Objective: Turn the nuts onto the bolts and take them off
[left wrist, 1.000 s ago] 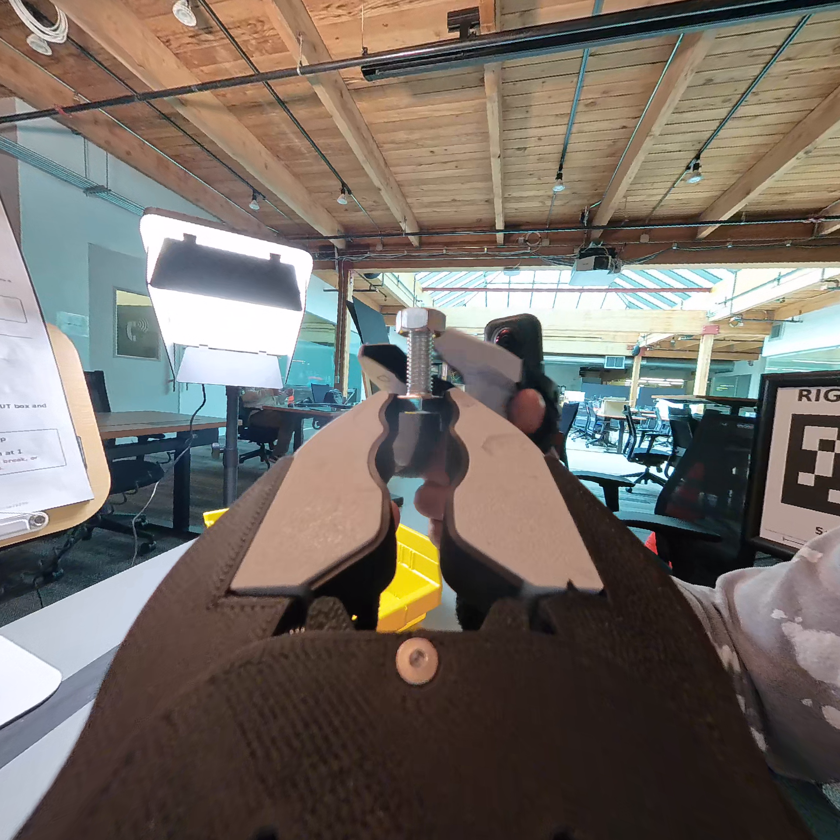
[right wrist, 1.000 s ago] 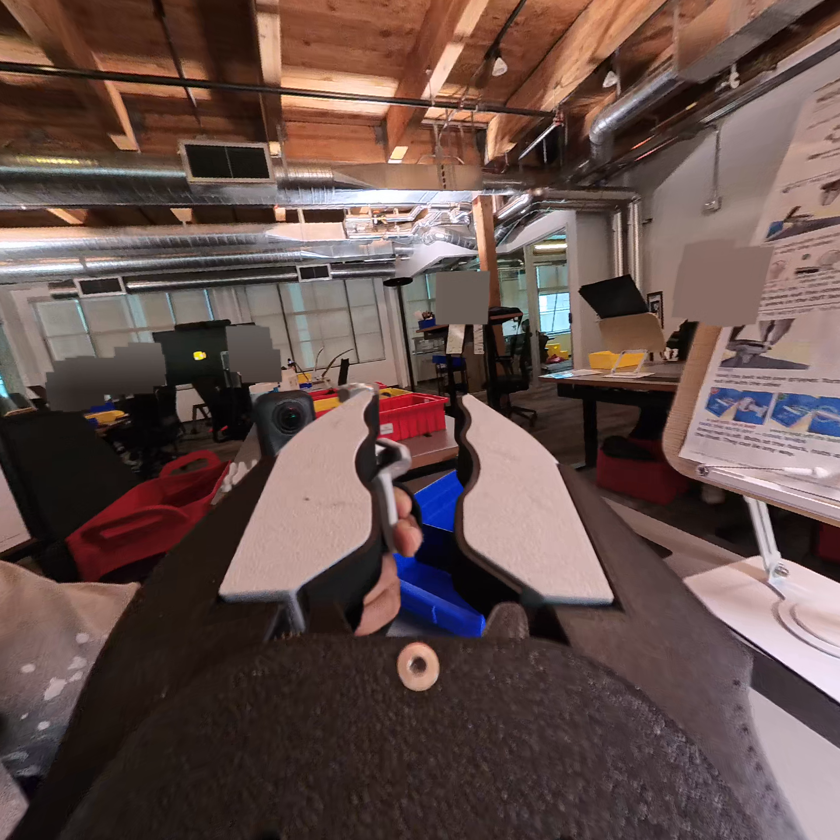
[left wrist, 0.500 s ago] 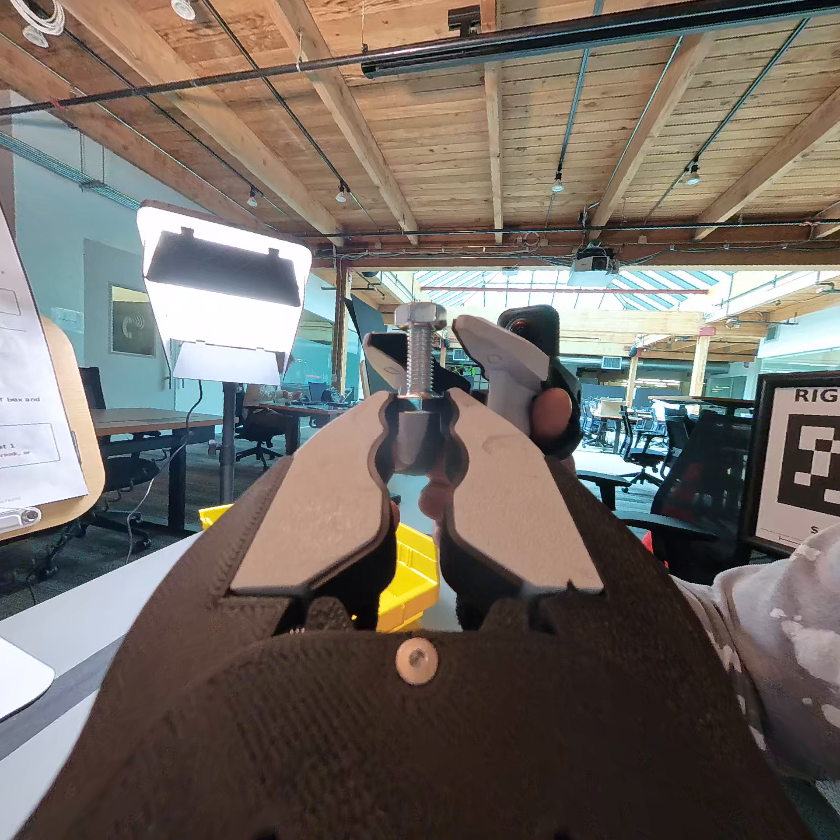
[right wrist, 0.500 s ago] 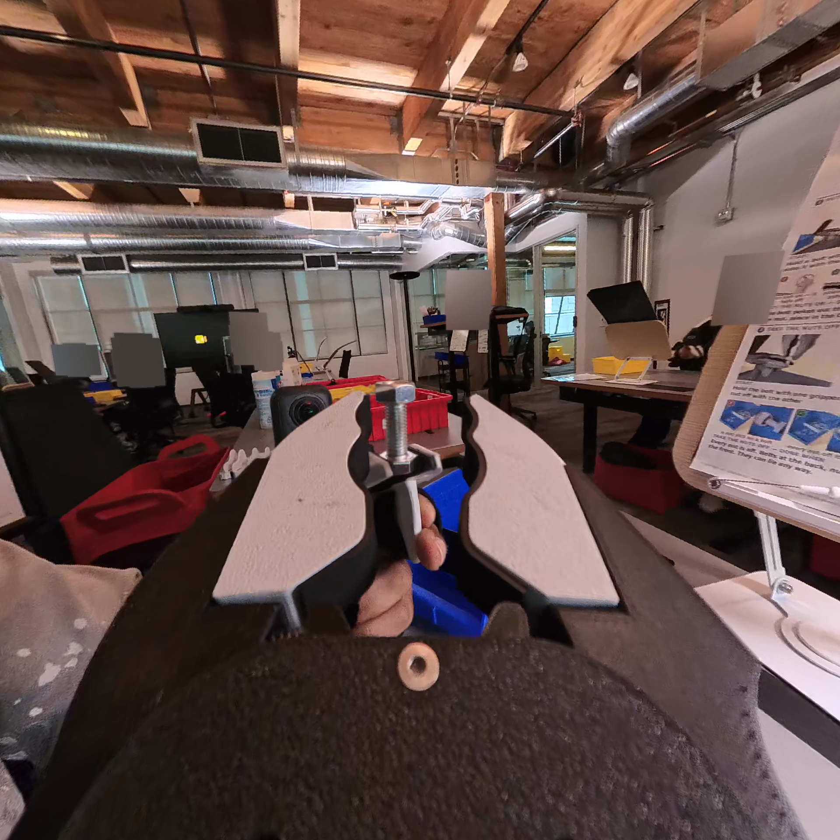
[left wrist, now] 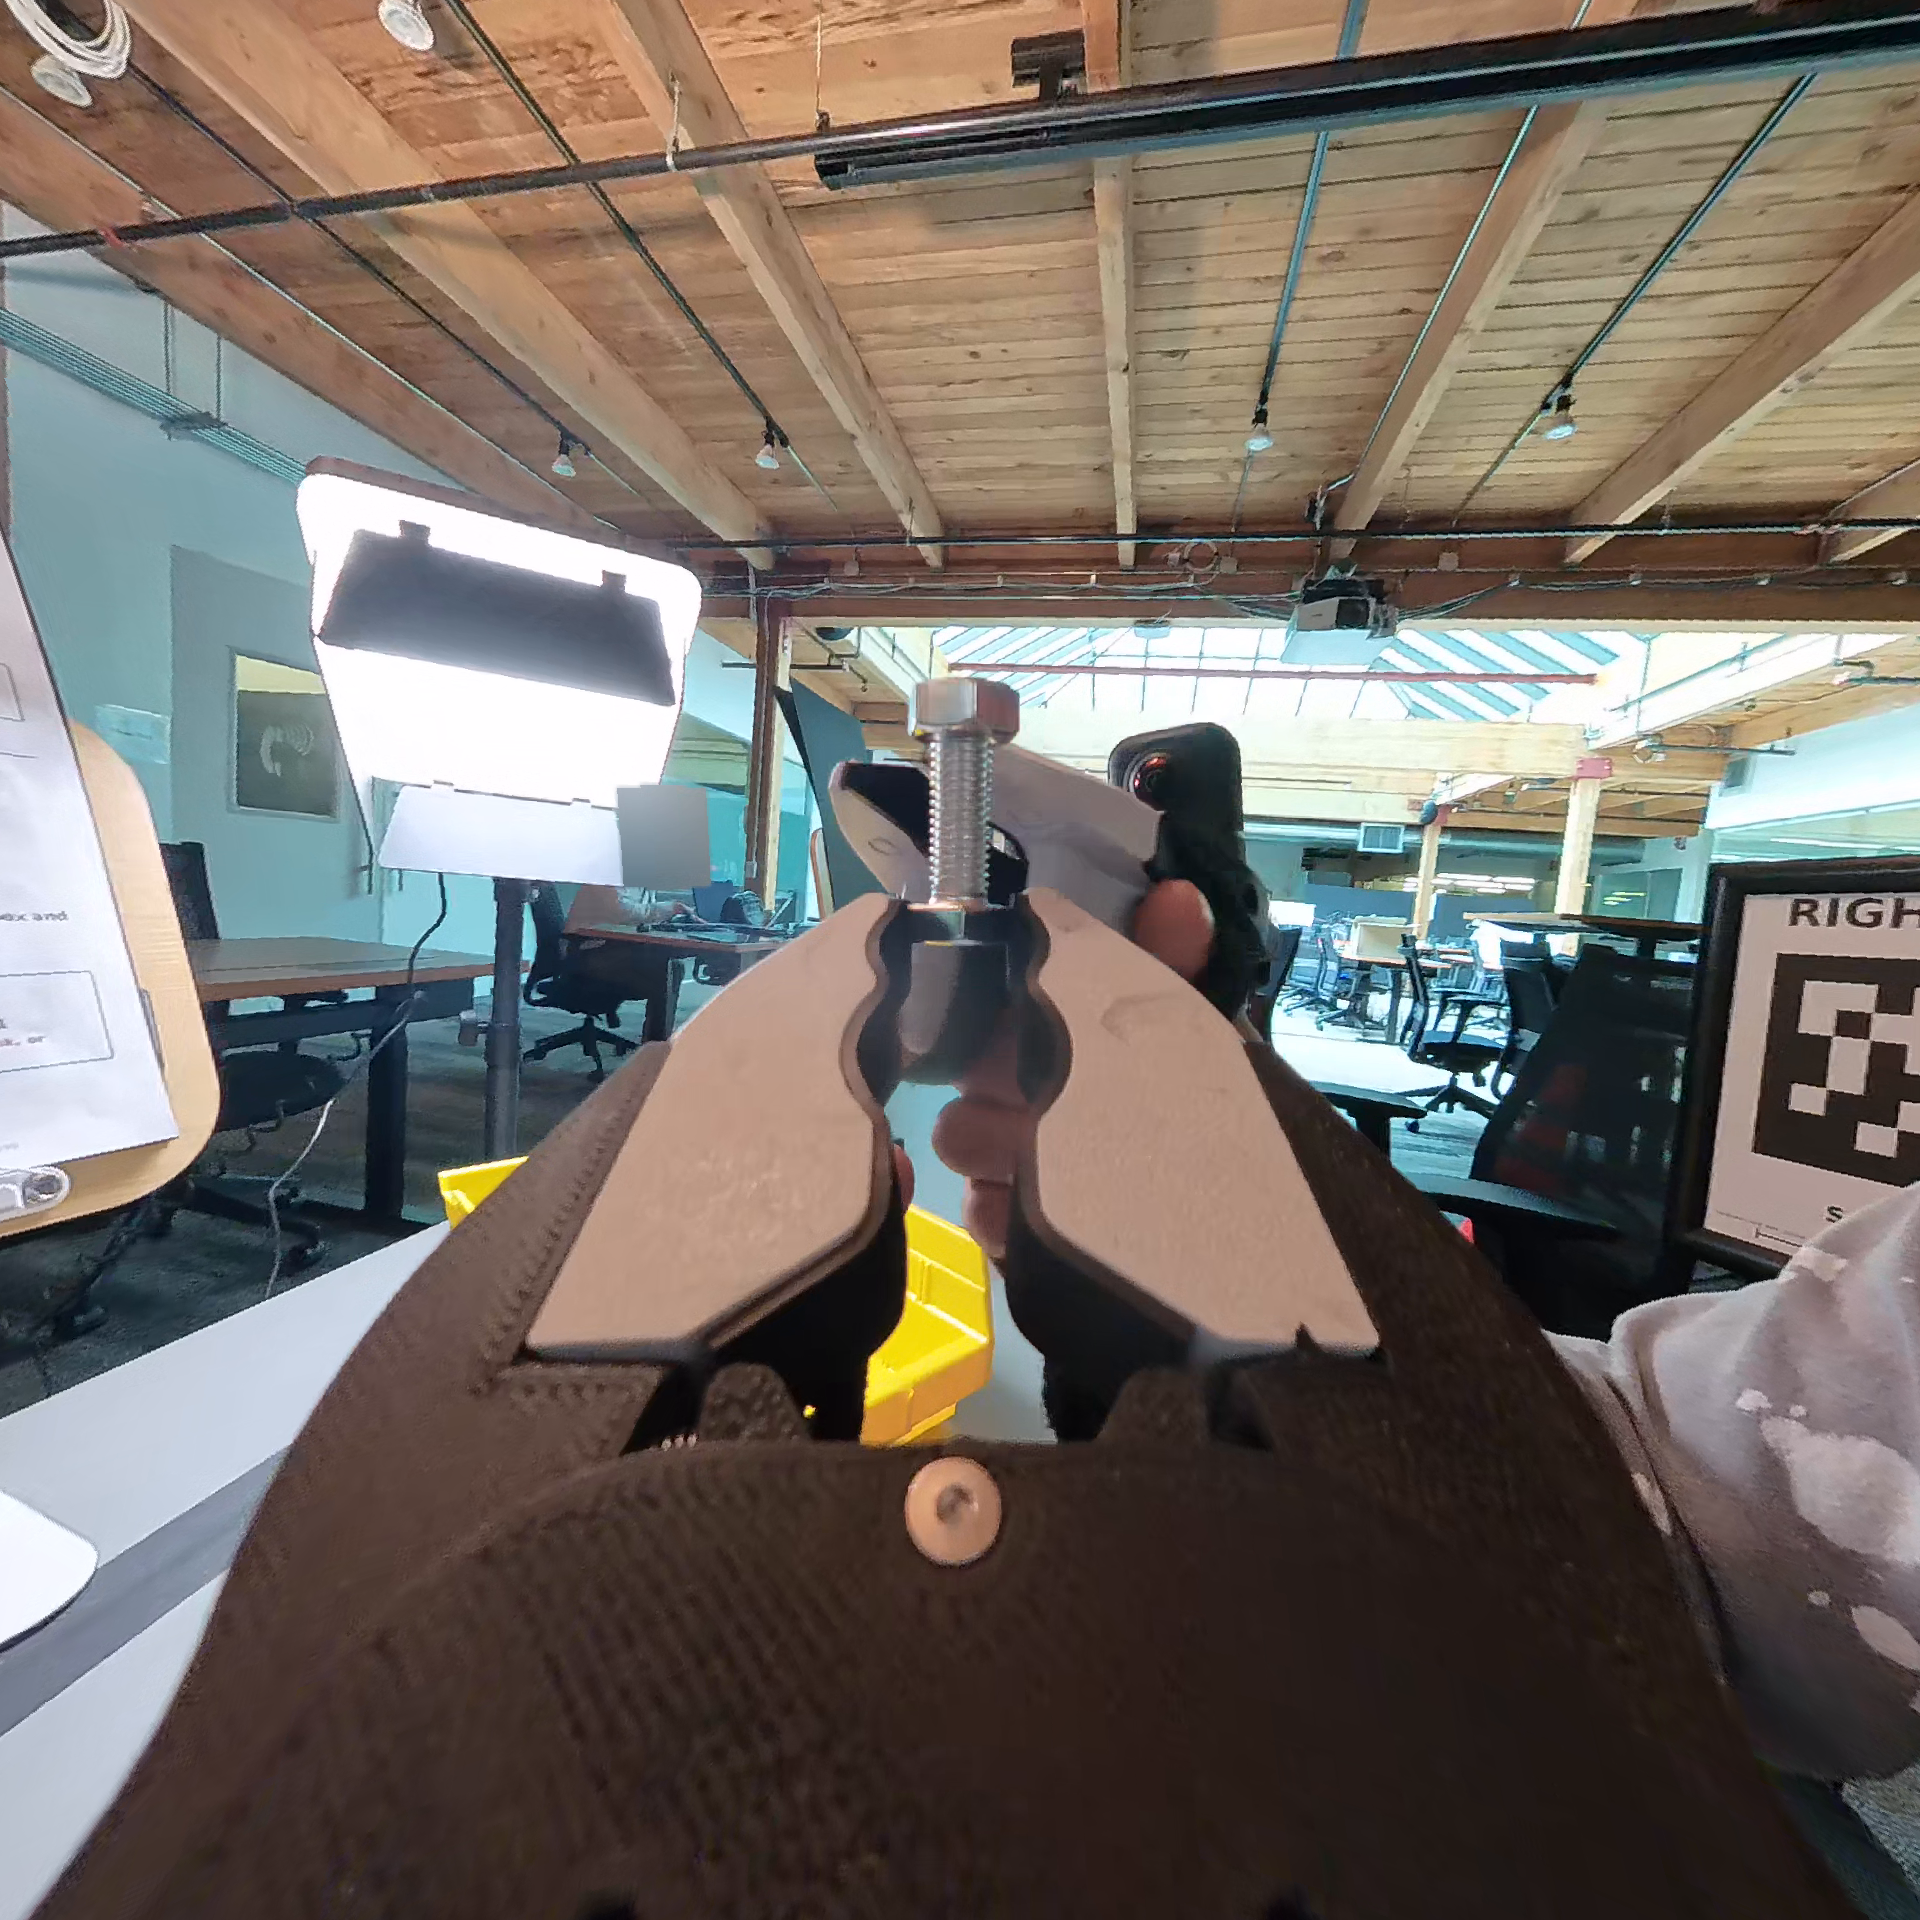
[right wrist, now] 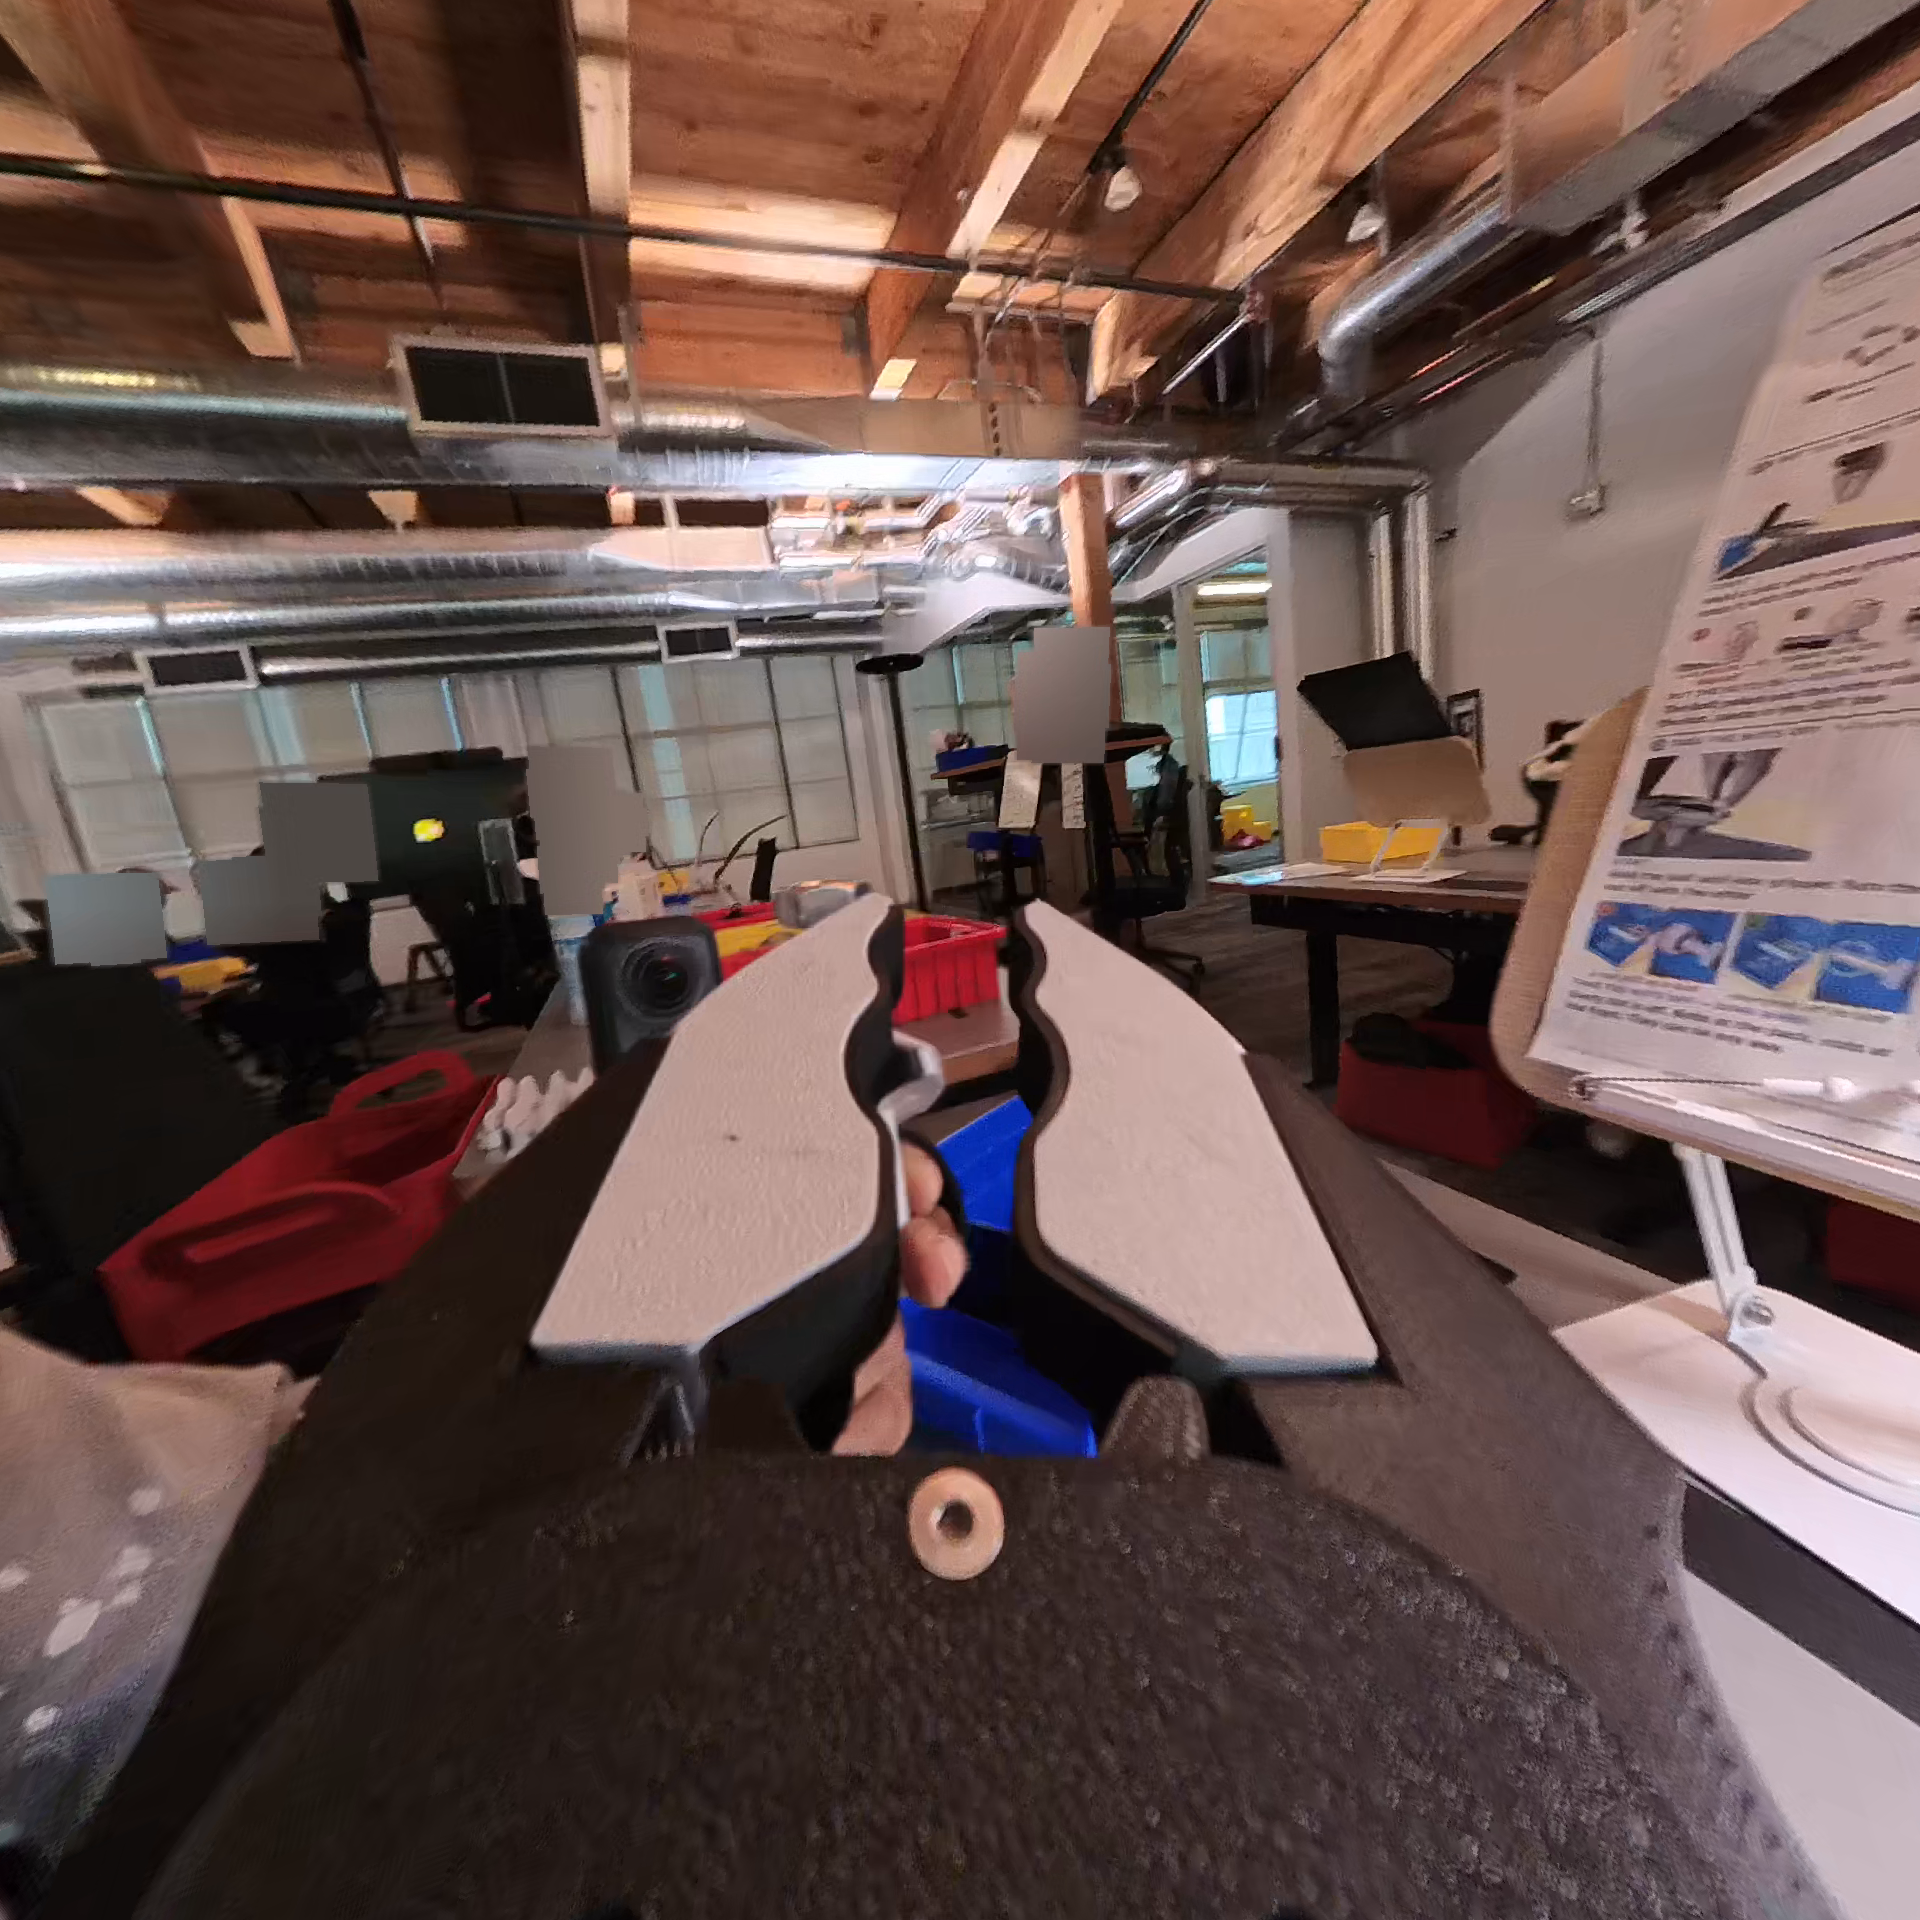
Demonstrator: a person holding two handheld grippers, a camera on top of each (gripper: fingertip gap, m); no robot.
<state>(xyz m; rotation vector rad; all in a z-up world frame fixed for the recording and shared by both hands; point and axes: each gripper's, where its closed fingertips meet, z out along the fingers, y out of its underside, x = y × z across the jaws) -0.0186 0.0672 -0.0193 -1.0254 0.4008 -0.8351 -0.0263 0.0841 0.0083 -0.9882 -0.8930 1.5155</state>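
Two grippers: both raised off the desk
Left gripper: jaws clamp nut under upright bolt
Right gripper: jaws narrowly apart, empty

Wooden beam ceiling, silver ducts, windows, desks and a bright panel light

The bolt is bright, shiny metal with crisp threads and a smooth hexagonal head. The left tool has matt grey, finely grained fingers on a ribbed, matt black plastic body. The right tool has a black body with a rough, pebbled texture. The yellow bin and blue bin are smooth, glossy plastic. The ceiling is bare, knotty wood.
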